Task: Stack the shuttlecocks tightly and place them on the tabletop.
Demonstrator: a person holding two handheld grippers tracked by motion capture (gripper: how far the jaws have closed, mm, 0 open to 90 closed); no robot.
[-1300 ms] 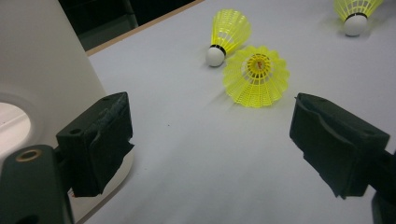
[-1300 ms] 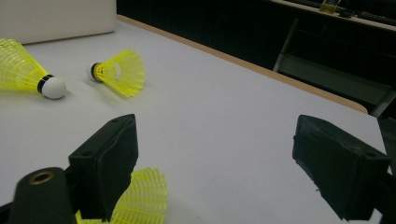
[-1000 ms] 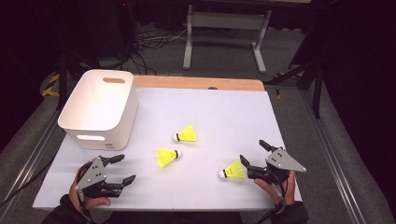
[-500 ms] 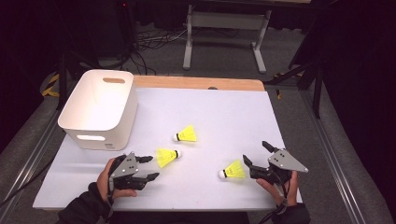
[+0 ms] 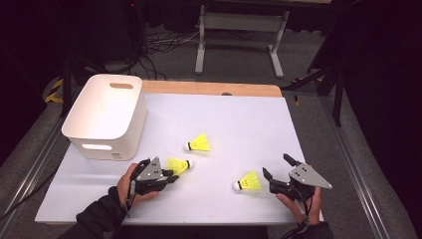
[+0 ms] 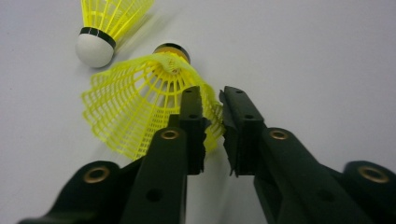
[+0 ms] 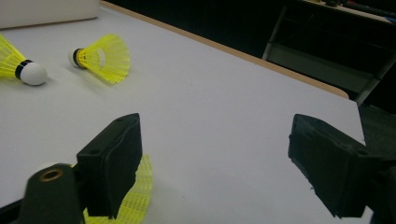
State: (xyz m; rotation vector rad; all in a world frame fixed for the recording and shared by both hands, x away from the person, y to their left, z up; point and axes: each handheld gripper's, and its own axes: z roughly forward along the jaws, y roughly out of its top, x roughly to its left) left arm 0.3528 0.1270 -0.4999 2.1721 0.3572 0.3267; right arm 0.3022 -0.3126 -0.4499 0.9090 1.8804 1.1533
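Closure of the left claw [image 6: 212,100] on the yellow shuttlecock's [image 6: 140,107] mesh skirt has just occurred on the counter [image 5: 239,119], readying lift toward the white bin [image 5: 107,117]; right claw [image 5: 278,172] gapes, its shuttlecock [image 5: 248,181] just ahead.

My left gripper [image 6: 211,100] hides part of the shuttlecock's skirt [image 6: 135,109]; another shuttlecock [image 7: 133,198] lies cut off behind my right jaw.

three shuttlecocks [image 5: 199,143], one white bin [image 5: 107,117]
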